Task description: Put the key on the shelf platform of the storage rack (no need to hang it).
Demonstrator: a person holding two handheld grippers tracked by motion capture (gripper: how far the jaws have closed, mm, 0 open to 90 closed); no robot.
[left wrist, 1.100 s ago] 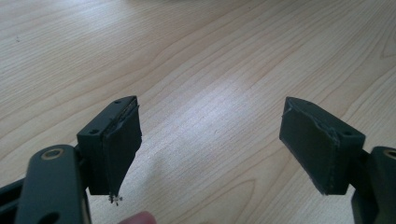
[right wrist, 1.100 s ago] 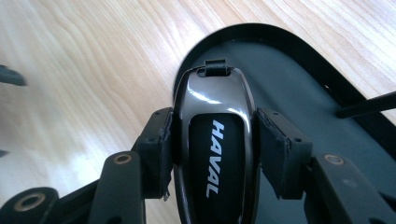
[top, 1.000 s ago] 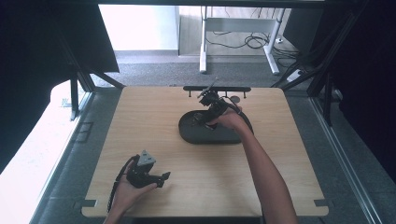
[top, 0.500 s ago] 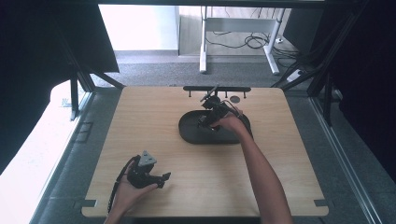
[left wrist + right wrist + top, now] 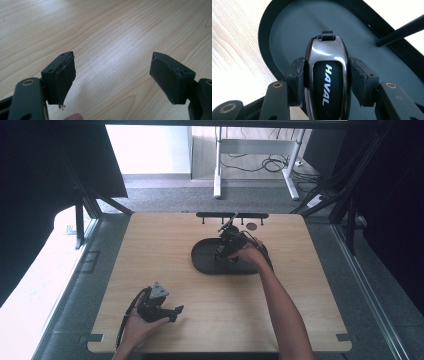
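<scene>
A glossy black car key fob (image 5: pixel 329 75) with white "HAVAL" lettering and a small strap loop at its far end is clamped by its sides in my right gripper (image 5: pixel 327 71). It hangs just over the flat floor of a black oval tray (image 5: pixel 294 22). In the high view the right gripper (image 5: pixel 223 251) sits over the tray (image 5: pixel 202 260) at the table's middle back, pointing down-left. My left gripper (image 5: pixel 176 312) rests low at the front left of the wooden table (image 5: pixel 150 250). Its jaws stand wide apart with bare wood between them (image 5: pixel 112 72).
A black rack bar (image 5: pixel 232 215) with short pegs lies along the table's far edge, with a small dark disc (image 5: pixel 252 226) beside it. A thin black rod (image 5: pixel 399 31) crosses the tray's far rim. A fingertip (image 5: pixel 73 116) shows under the left jaws.
My right hand has sunk toward the tray with the key fob still in its jaws. The left hand and its gripper have stayed put.
</scene>
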